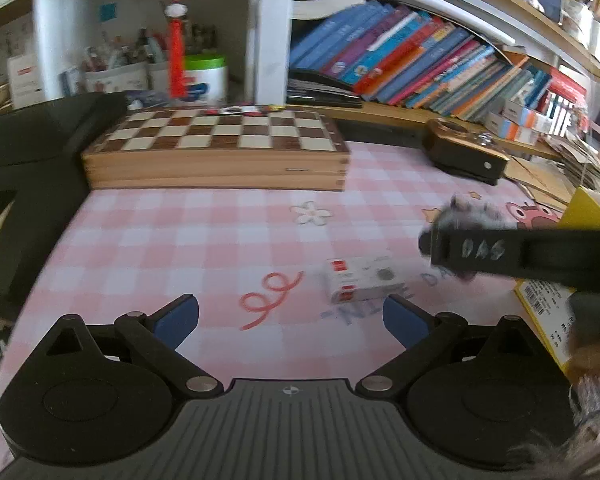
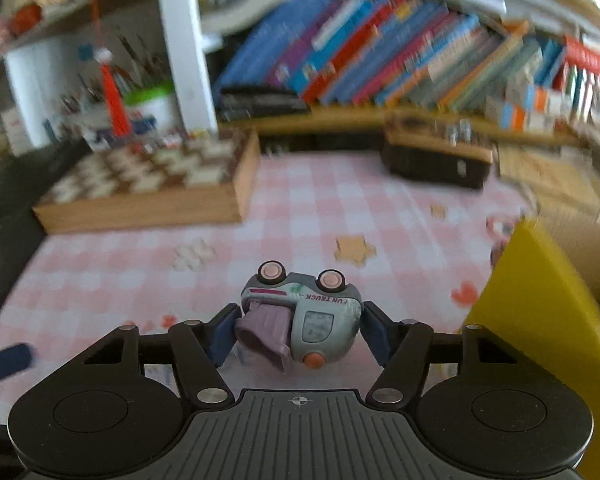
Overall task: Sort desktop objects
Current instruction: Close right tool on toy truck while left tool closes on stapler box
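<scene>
- On the pink checked mat point(image 2: 300, 208), in front of the chessboard box point(image 2: 148, 196), your right gripper point(image 2: 298, 334) is clamping a toy truck point(image 2: 304, 316), with one blue pad pressing each side.
- You are holding the truck upside down: its wheels are pointing away from the camera, and the "FUN TRUCK" lettering is reading inverted. Its purple tipper part is sitting against the left pad.
- No earlier frame is given, so only the grip itself is being noted: pads in contact, truck between them.
- Right of the chessboard box, near the mat's right edge, a yellow box point(image 2: 540, 312) is standing just beside your right gripper.
- Your left gripper point(image 1: 291, 322) is hanging with its jaws spread wide and nothing between them, above the mat's near part, in front of the chessboard box point(image 1: 216, 152).
- A small white-and-red box point(image 1: 360, 278) is lying flat on the mat, in front of the chessboard box and just beyond your left gripper's right pad, not touching it.
- In the left wrist view your right gripper point(image 1: 452, 252) is reaching in from the right, with the toy showing as a grey blur at its tip.
- A dark wooden case point(image 1: 466, 152) is sitting right of the chessboard box, at the mat's far edge.
- Leaning books point(image 1: 420, 68) are filling the shelf behind the chessboard box.
</scene>
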Demonstrator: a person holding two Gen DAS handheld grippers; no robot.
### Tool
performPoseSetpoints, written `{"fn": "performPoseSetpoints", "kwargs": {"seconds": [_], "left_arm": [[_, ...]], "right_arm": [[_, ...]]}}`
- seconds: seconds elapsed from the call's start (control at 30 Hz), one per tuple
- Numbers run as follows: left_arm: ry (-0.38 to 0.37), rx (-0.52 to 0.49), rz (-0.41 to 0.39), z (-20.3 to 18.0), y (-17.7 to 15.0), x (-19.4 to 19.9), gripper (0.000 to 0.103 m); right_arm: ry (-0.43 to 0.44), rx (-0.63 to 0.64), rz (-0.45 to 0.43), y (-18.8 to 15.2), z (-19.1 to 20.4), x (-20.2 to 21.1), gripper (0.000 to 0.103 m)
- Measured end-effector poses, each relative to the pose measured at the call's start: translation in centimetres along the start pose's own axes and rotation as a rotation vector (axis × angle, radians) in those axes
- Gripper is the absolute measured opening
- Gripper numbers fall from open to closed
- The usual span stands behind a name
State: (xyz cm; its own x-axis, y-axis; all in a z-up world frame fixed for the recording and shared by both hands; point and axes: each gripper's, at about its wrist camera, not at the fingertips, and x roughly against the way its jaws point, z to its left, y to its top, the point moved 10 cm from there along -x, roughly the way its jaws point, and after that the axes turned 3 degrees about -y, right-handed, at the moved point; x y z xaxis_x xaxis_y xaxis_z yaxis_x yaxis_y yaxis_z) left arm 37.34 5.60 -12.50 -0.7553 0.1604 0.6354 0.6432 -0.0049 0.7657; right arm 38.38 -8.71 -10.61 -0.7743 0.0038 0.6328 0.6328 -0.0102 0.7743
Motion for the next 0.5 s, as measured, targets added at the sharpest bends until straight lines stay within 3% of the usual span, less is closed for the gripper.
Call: {"fn": "performPoseSetpoints", "kwargs": {"seconds": [0.17, 0.23, 0.33, 0.5], "left_arm": [[-0.027, -0.024, 0.027, -1.5, -0.1, -2.5, 0.082], [-0.039, -0.022, 0.024, -2.2, 0.1, -3.1, 0.081], [-0.046, -0.042, 0.011, -3.5, 0.6, -3.8, 0.079], [-0.021, -0.08, 0.034, -5.0, 0.6, -5.3, 0.059]], "right_arm": [[-0.002, 0.054, -0.109, 2.3, 0.0, 2.8, 0.066], [-0.008, 0.059, -0.13, 2.9, -0.4, 3.4, 0.066], [-0.015, 0.052, -0.136, 3.2, -1.0, 3.7, 0.066], [-0.022, 0.031, -0.108, 2.7, -1.9, 4.0, 0.066]]}}
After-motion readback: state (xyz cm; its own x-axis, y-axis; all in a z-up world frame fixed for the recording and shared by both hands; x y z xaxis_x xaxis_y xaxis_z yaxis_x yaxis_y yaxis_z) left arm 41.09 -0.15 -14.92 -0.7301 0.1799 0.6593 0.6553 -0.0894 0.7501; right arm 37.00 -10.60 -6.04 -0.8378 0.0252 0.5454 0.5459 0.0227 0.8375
